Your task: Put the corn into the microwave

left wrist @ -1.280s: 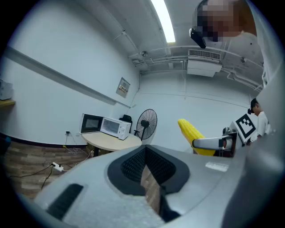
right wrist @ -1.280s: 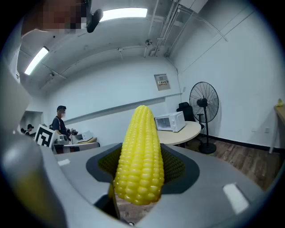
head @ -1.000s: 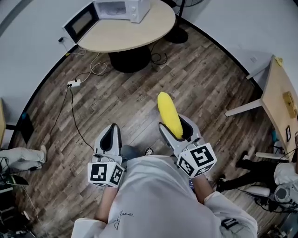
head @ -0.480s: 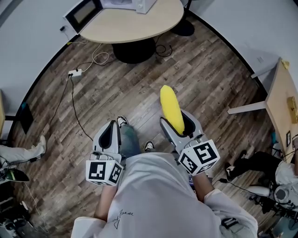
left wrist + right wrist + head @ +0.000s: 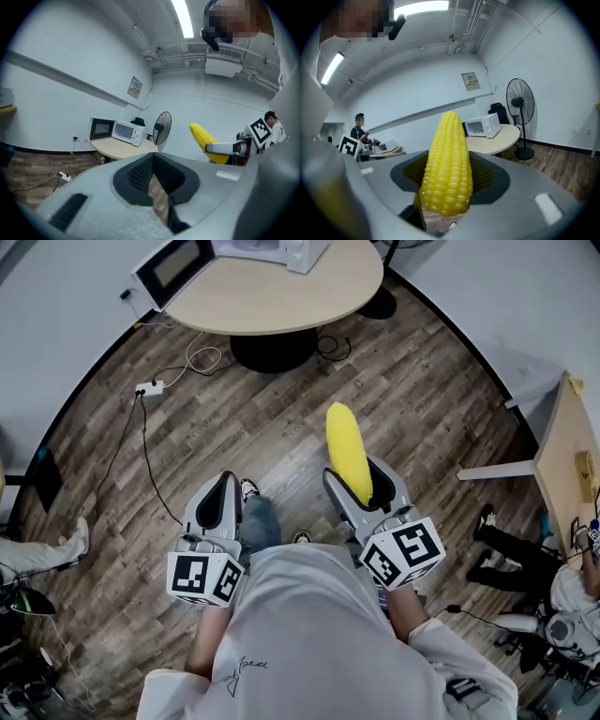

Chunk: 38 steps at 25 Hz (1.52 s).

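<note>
A yellow corn cob (image 5: pixel 349 454) sticks out forward from my right gripper (image 5: pixel 359 486), which is shut on its lower end; in the right gripper view the corn (image 5: pixel 447 164) stands upright between the dark pads. My left gripper (image 5: pixel 219 491) is level beside it, shut with nothing in it (image 5: pixel 153 157). The white microwave (image 5: pixel 272 249) sits on a round beige table (image 5: pixel 281 298) far ahead, its door (image 5: pixel 173 268) swung open. The microwave (image 5: pixel 483 127) is well beyond both grippers.
A power strip (image 5: pixel 150 387) and cables lie on the wood floor left of the table's dark base (image 5: pixel 277 348). A standing fan (image 5: pixel 520 105) is right of the table. A wooden desk (image 5: pixel 572 451) and a seated person's legs (image 5: pixel 511 549) are at the right.
The person has walked forward across the floor, both grippers moving with them. The table has come closer and shifted right in the head view. The corn stays gripped.
</note>
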Available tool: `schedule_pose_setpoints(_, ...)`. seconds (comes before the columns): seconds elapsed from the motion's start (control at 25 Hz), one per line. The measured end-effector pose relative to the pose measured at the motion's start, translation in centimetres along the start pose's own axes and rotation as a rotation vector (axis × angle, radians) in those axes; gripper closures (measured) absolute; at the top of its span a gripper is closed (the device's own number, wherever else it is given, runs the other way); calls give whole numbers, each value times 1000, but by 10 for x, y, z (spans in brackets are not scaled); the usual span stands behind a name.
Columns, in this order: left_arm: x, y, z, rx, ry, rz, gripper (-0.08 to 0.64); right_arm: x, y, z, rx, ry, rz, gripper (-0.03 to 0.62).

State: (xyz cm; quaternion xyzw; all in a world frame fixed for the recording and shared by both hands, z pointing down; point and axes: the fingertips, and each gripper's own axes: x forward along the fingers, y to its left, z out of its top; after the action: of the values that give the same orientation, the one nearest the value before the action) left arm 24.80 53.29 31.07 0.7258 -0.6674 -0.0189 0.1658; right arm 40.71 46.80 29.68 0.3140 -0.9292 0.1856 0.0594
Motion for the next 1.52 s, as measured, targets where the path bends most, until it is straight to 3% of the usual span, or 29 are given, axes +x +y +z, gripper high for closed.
schedule_pose_setpoints(0.72,69,129,74,34,7,-76,568,156,30,51,8,-27,-17,328)
schedule_pose_setpoints(1.12,93,202,100,27,-19,-107,568,239,55,63,-18,-24,-11,328)
schedule_pose_setpoints(1.52,115,249,111,-3,-8,-124,568,294,61,68,-11,6,-26,330)
